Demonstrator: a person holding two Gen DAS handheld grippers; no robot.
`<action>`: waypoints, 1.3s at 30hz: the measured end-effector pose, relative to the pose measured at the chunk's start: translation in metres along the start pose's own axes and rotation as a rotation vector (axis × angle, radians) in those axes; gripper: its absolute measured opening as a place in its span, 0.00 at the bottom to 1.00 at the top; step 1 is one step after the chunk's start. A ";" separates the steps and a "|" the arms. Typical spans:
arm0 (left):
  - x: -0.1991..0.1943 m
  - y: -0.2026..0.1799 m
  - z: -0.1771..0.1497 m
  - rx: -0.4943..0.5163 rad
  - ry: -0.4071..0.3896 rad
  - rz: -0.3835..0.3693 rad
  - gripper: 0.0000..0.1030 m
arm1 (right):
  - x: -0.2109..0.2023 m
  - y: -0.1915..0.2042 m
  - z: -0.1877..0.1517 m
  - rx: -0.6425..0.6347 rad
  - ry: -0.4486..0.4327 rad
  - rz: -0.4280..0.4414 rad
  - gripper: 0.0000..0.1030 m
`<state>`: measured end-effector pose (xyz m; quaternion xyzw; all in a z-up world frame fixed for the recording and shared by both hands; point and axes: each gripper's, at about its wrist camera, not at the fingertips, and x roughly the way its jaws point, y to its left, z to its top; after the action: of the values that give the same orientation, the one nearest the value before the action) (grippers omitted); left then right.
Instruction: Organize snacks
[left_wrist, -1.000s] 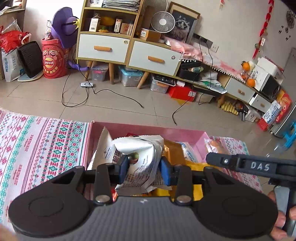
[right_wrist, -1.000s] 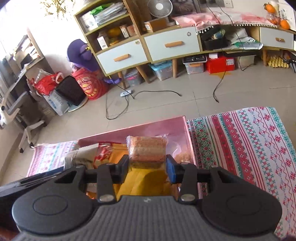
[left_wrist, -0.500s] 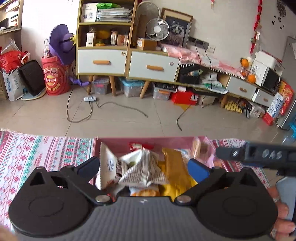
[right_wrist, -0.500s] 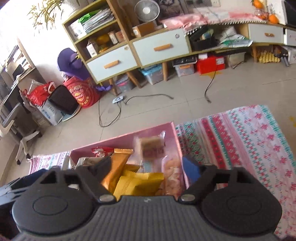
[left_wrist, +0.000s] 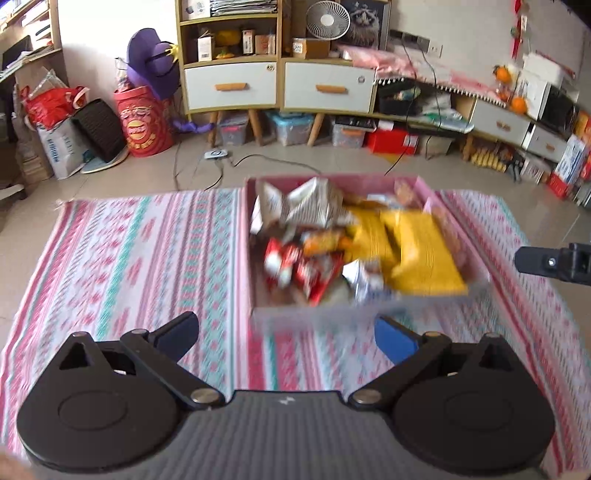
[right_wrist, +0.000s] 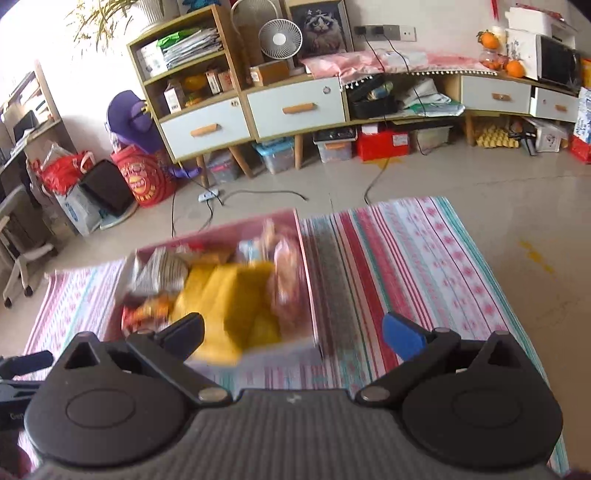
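Left wrist view: the left gripper (left_wrist: 286, 330) hangs with its jaws spread wide and nothing between them, over the striped cloth (left_wrist: 129, 258), just short of the pink box (left_wrist: 424, 184). The snacks sit heaped inside it: a crumpled white bag (left_wrist: 310, 205), red packs (left_wrist: 306, 269), yellow packs (left_wrist: 417, 247).

Right wrist view: the right gripper (right_wrist: 293, 332) has its jaws opening, nothing in them, with the box (right_wrist: 306, 266) just ahead (everything blurred). The snacks look light, soft and crinkly, probably slippery film; a gentle pinch on a sealed edge seems safest, since the contents would likely crush.
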<state>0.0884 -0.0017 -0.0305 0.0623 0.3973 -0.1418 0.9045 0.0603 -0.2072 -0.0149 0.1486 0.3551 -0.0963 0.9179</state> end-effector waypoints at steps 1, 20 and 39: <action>-0.005 0.000 -0.005 0.003 0.005 0.005 1.00 | -0.004 0.001 -0.006 -0.004 0.002 -0.012 1.00; -0.044 0.008 -0.039 -0.073 0.001 0.103 1.00 | -0.032 0.038 -0.056 -0.139 -0.005 -0.043 1.00; -0.070 -0.006 -0.043 -0.073 -0.002 0.100 1.00 | -0.050 0.057 -0.059 -0.225 -0.028 -0.050 1.00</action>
<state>0.0113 0.0173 -0.0085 0.0491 0.3978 -0.0817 0.9125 0.0034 -0.1298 -0.0108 0.0344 0.3545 -0.0808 0.9309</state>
